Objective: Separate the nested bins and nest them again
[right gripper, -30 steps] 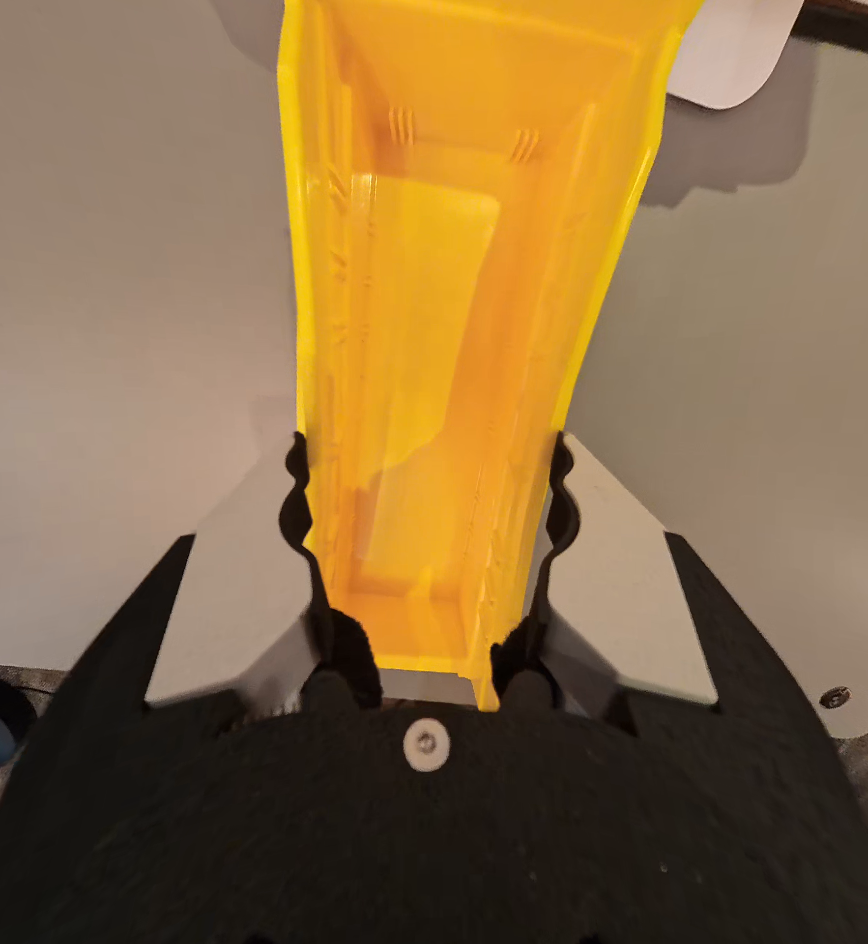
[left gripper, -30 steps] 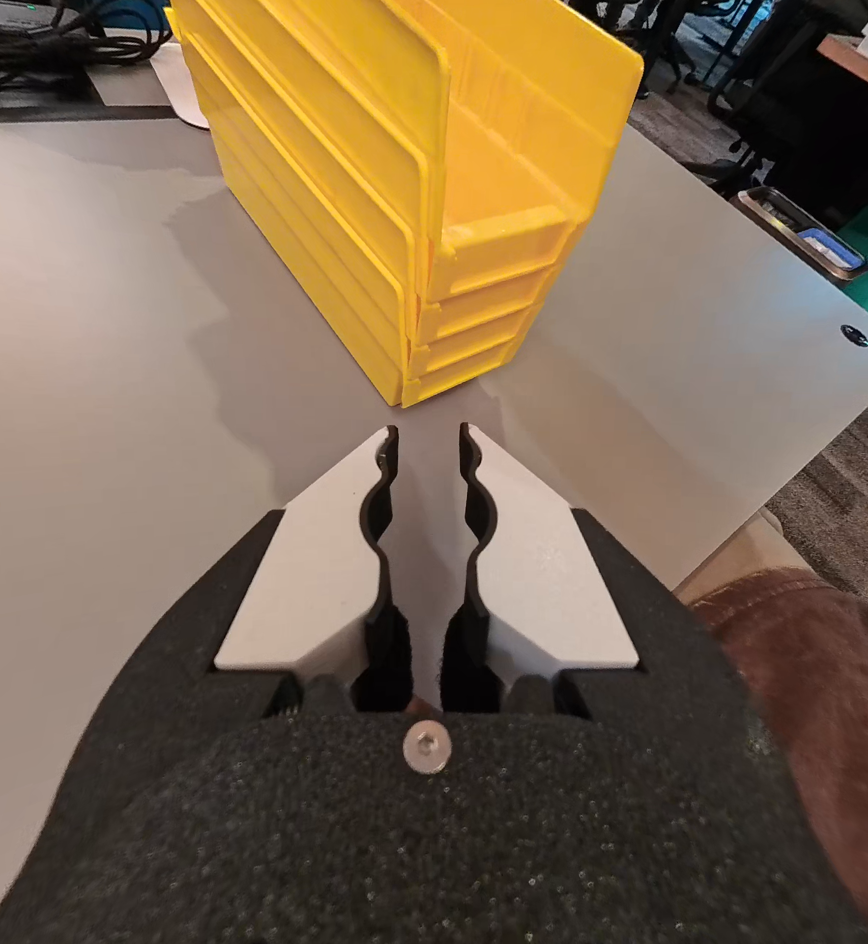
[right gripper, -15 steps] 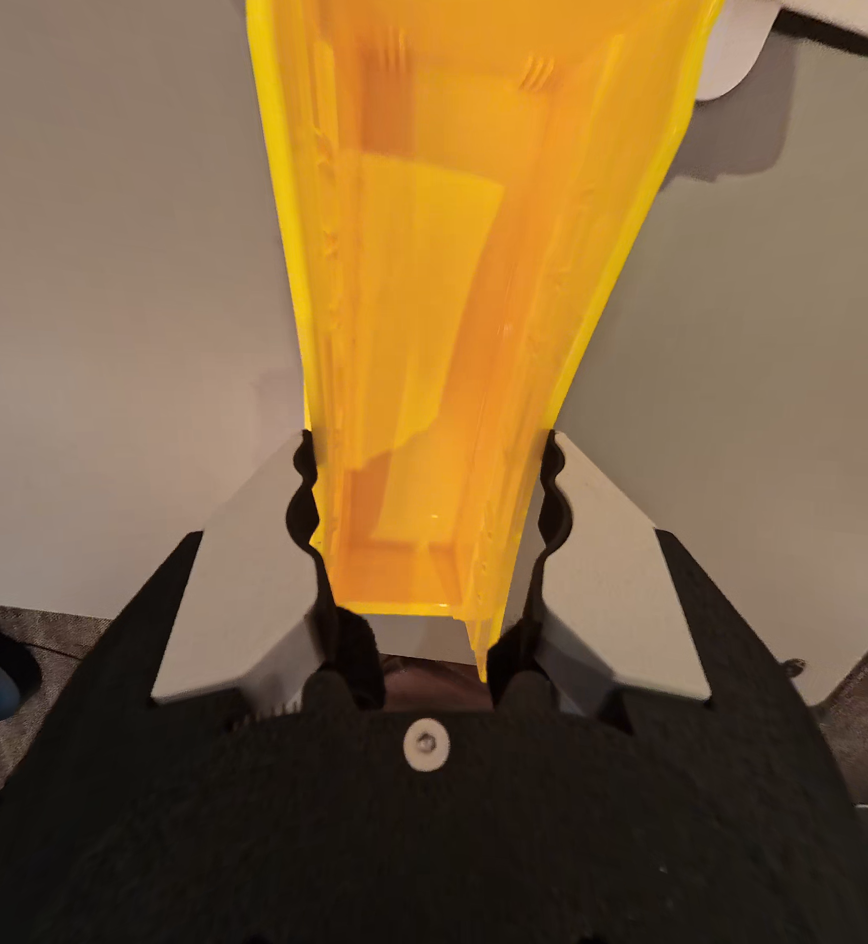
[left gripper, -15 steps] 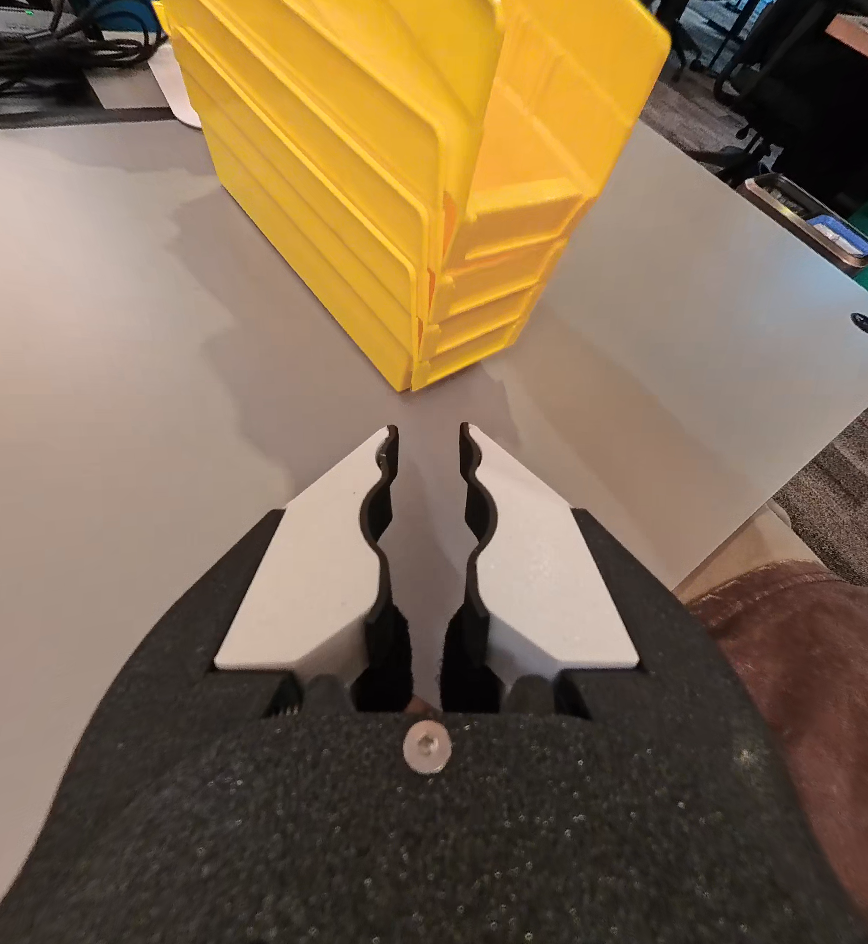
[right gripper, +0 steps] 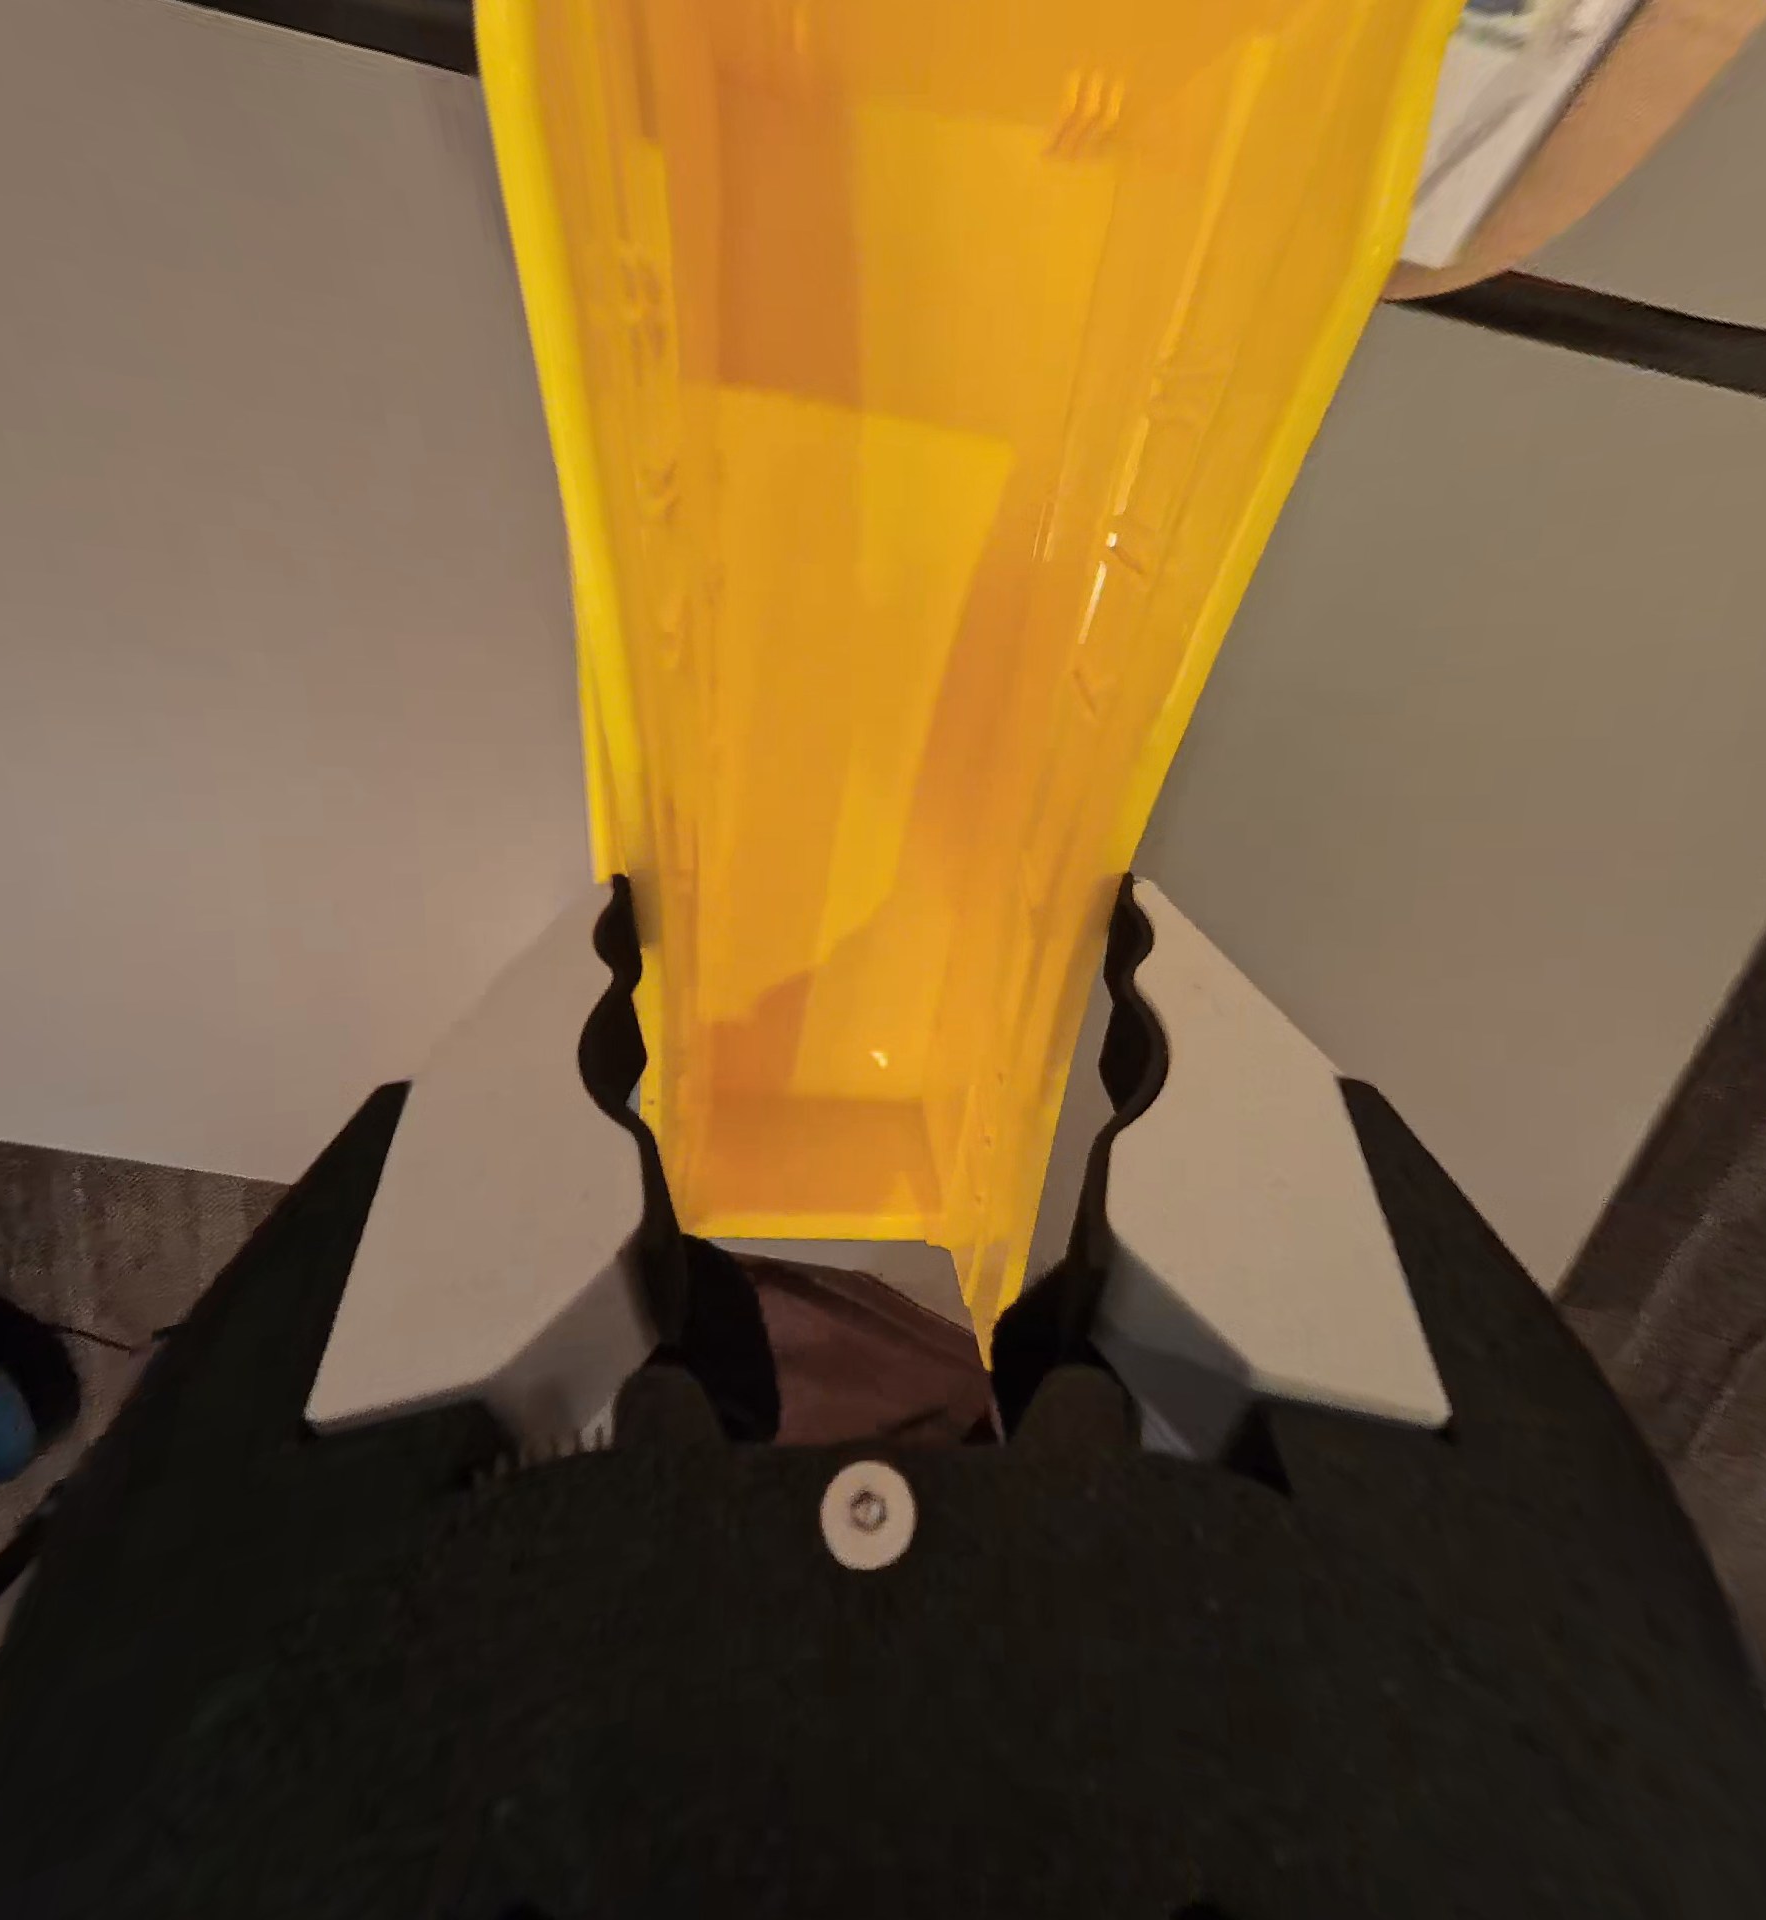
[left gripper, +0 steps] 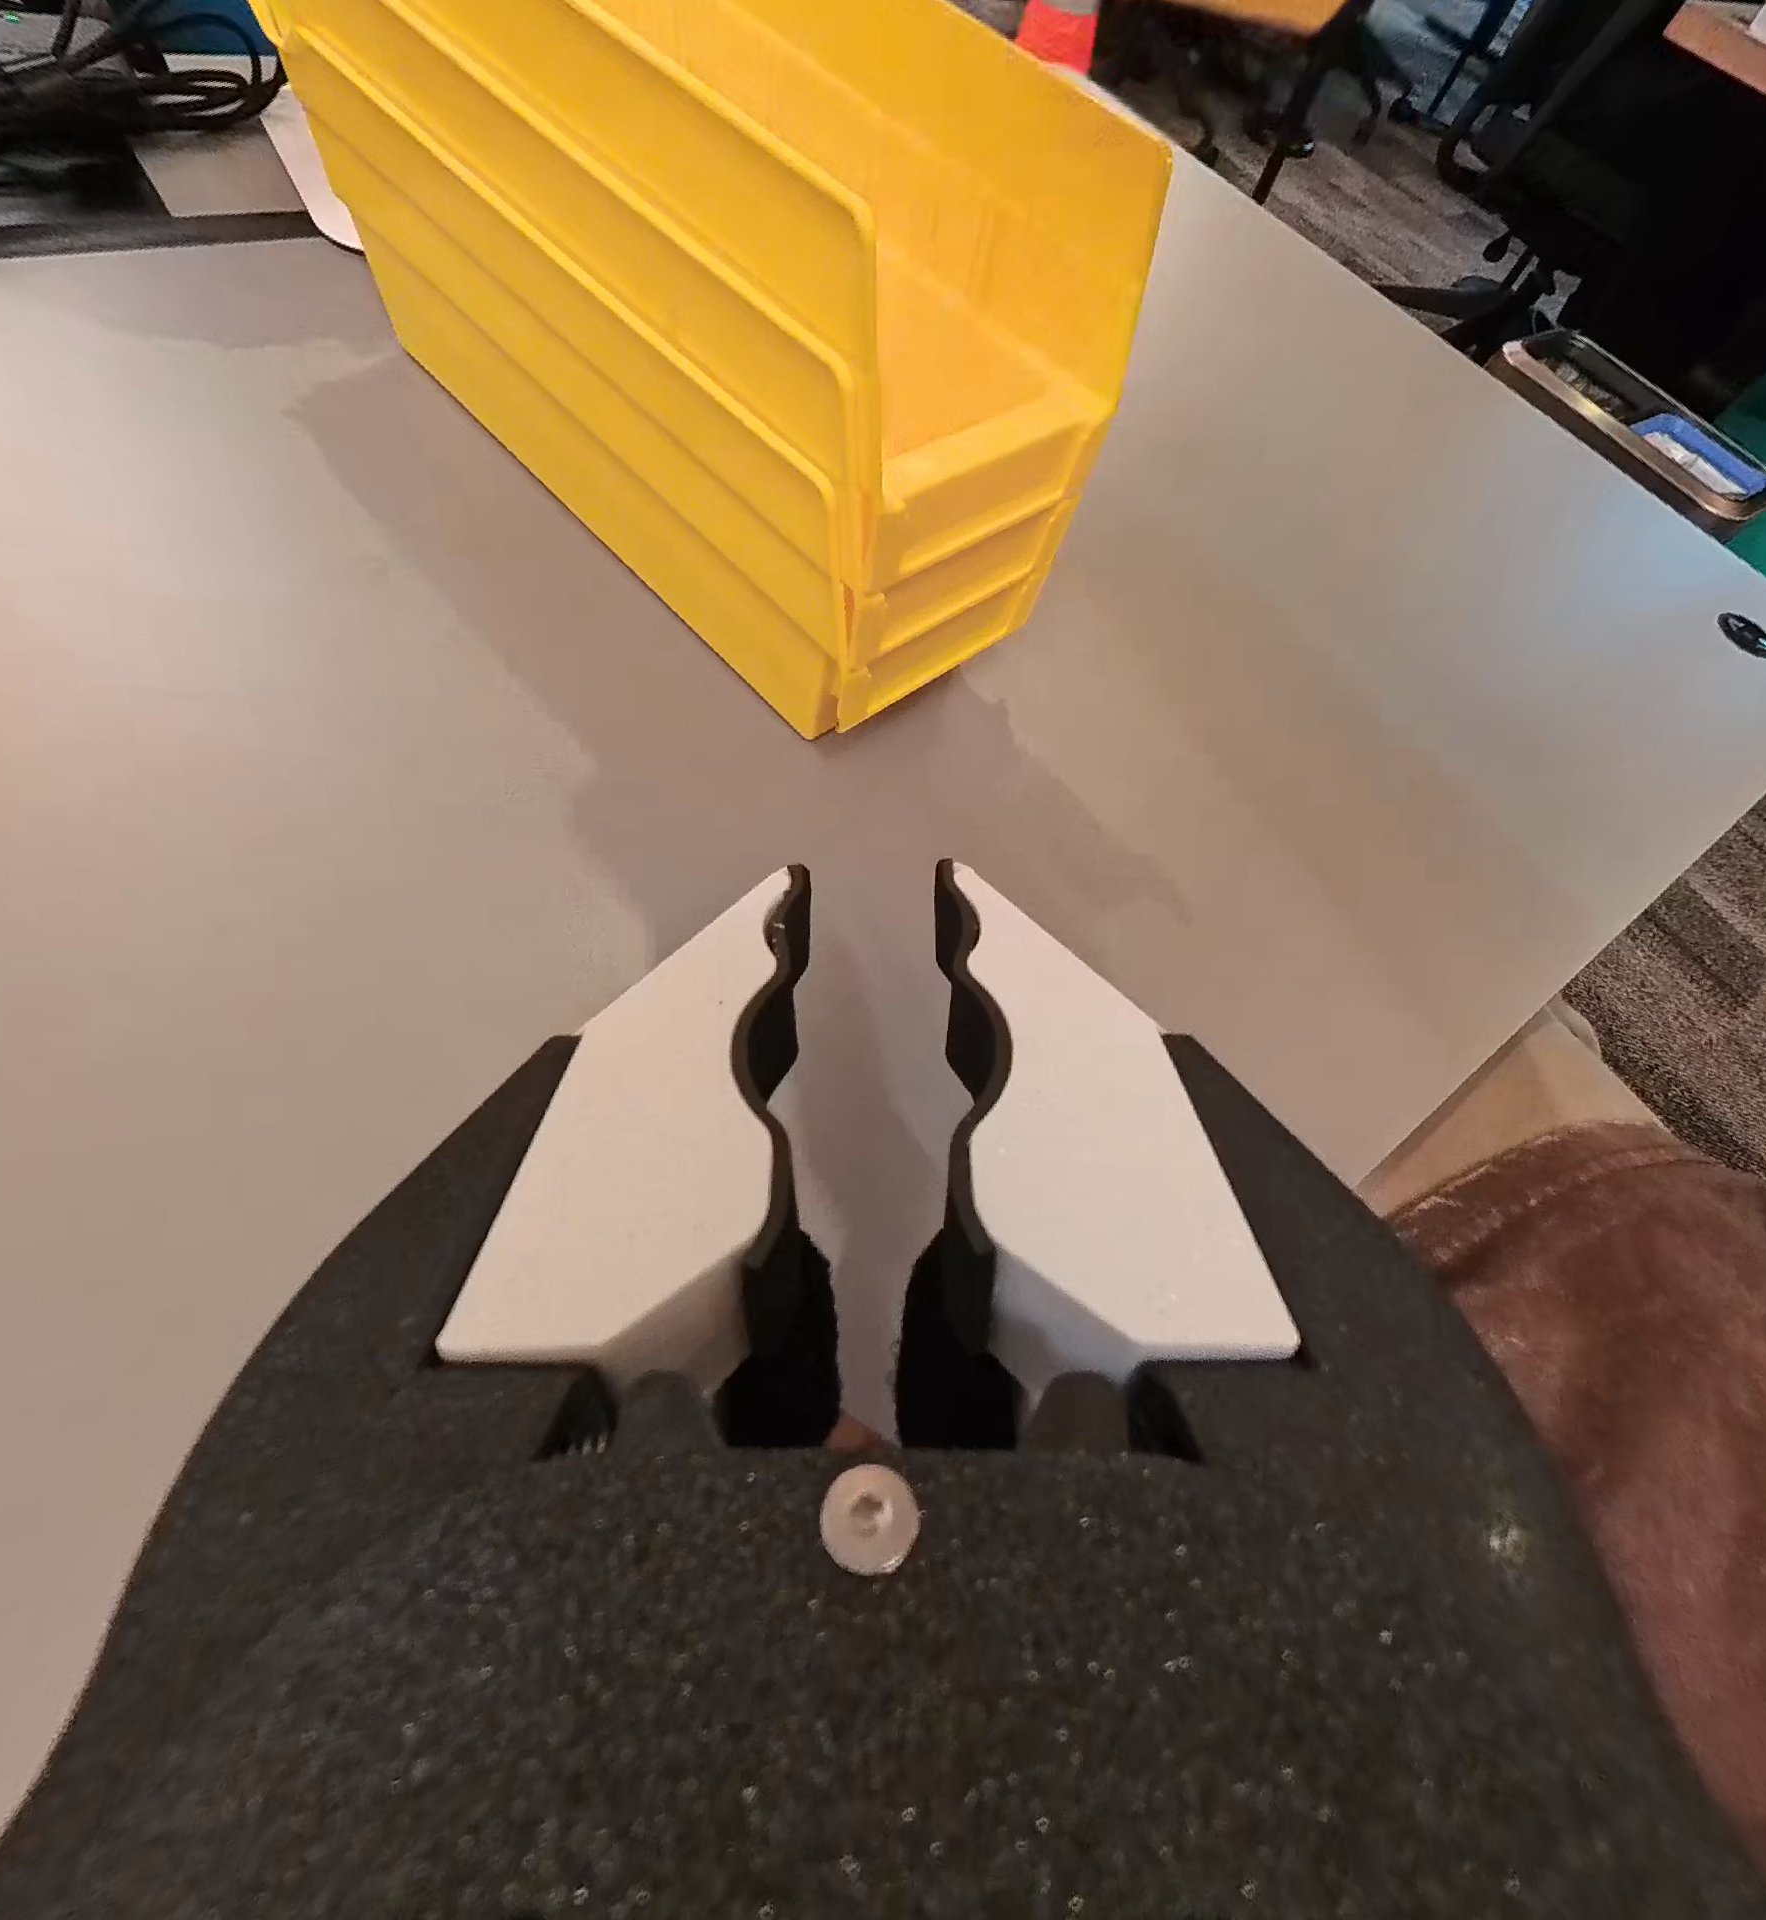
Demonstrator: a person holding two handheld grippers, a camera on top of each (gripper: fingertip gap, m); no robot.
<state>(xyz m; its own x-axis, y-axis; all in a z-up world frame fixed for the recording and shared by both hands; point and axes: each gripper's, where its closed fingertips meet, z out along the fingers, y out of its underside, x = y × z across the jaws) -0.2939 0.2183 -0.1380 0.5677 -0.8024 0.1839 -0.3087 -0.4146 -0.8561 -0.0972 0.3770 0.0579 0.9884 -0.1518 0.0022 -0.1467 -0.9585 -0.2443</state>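
The left gripper point(left gripper: 871, 878) is hovering over the grey table point(left gripper: 235, 727) with its jaws released, a narrow gap between them and nothing inside. Ahead of it, near the far part of the table, a stack point(left gripper: 713, 416) of three nested yellow bins is standing, apart from the gripper. Black cables point(left gripper: 58, 94) are lying behind the stack at the far left. A brown sleeve point(left gripper: 1637, 1403) is showing at the right edge.

The right gripper point(right gripper: 868, 894) is grasping a single yellow bin point(right gripper: 941, 520) across its width, one jaw pressing on each long side wall. This bin is hanging in the air above the table point(right gripper: 235, 623), and its open inside is facing the camera. The picture is a little blurred here.
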